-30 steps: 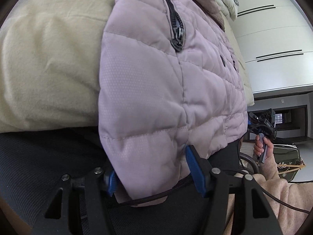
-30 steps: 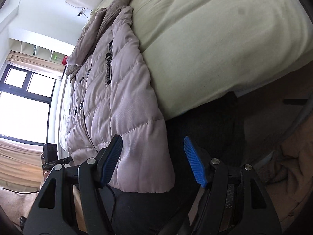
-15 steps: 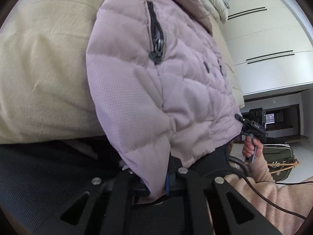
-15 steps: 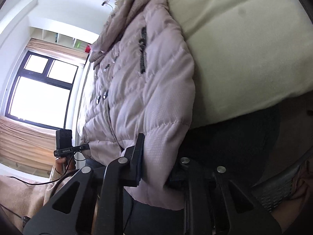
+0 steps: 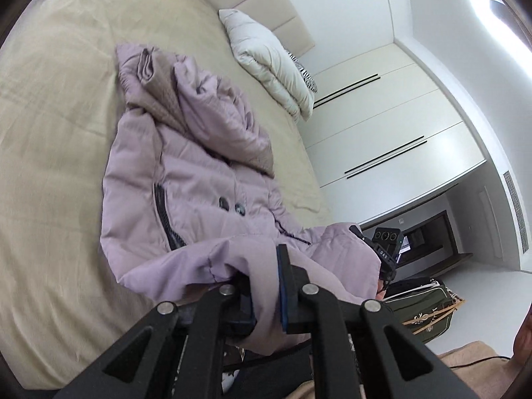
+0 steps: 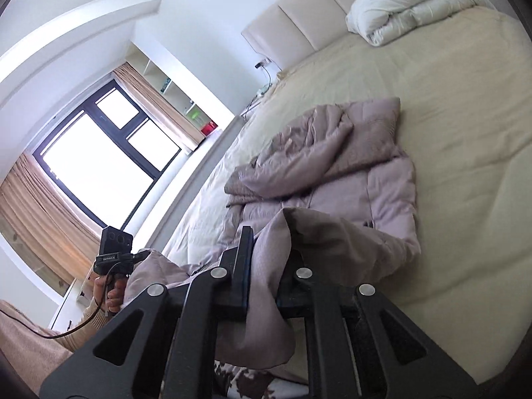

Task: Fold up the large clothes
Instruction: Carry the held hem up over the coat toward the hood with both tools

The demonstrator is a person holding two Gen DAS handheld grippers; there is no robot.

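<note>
- Left wrist view: the left claw point(image 5: 266, 286) is clamped on the hem of the quilted lilac puffer coat point(image 5: 186, 173).
- The right claw point(image 6: 266, 276) likewise pinches the hem's other corner.
- The coat lies beyond on the beige-sheeted bed point(image 5: 50, 116).
- A folded white duvet point(image 5: 276, 63) sits near the headboard.

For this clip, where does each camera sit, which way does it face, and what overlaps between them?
Left wrist: on the left gripper, facing up the bed toward the wardrobe; shows the right gripper.
Right wrist: on the right gripper, facing the window; shows the left hand.
Shared: the lilac coat, duvet, headboard.
</note>
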